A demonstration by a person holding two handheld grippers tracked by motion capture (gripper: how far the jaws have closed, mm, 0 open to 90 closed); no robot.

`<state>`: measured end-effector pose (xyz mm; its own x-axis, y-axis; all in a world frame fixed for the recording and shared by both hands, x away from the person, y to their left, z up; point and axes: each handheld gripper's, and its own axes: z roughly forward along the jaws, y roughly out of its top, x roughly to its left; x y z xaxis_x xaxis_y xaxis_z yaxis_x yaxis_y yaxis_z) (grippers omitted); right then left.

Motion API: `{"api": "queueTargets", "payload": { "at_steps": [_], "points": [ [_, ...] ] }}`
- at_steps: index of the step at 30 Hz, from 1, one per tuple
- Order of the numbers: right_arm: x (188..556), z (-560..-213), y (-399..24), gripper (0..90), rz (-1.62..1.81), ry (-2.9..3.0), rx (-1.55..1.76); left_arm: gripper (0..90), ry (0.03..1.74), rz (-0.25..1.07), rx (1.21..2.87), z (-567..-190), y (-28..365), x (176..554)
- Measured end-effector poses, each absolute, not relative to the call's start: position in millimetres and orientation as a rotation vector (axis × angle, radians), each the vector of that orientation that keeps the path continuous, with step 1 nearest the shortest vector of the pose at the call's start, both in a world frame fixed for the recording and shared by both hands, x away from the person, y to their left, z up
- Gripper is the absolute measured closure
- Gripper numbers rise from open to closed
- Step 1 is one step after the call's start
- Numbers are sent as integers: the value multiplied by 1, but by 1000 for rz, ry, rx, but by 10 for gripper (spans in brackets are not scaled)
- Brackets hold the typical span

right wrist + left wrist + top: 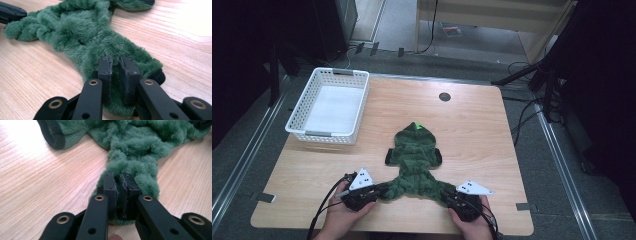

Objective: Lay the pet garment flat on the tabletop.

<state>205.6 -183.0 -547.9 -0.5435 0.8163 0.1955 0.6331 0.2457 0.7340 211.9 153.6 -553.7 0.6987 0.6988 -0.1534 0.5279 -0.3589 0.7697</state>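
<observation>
Green fleece garment (414, 160), no legible writing

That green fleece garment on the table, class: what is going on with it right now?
A person holds a gripper in each hand. The left gripper is shut on one bottom corner of the green fleece garment, and the right gripper is shut on the other. The garment lies flat on the wooden table, with a white basket standing at the far left.

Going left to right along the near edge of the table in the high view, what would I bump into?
Left gripper shut on one leg → green fleece garment → right gripper shut on the other leg.
</observation>
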Motion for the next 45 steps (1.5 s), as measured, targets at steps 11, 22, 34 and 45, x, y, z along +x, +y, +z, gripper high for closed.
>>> {"api": "queueTargets", "payload": {
  "at_steps": [11, 22, 34, 45],
  "points": [
    [214, -518, -171, 706, 1308, 2197, 1314, 759, 961, 166, 1971, -554, 161, 214],
    [333, -514, -79, 586, 1141, 2190, 1422, 761, 955, 198, 1980, -554, 160, 211],
    [351, -549, -62, 622, 980, 2080, 1348, 758, 1019, 221, 1936, -554, 164, 216],
    [367, -546, -62, 499, 1060, 2084, 1359, 509, 1024, 264, 1776, -549, 179, 214]
  ]
}}
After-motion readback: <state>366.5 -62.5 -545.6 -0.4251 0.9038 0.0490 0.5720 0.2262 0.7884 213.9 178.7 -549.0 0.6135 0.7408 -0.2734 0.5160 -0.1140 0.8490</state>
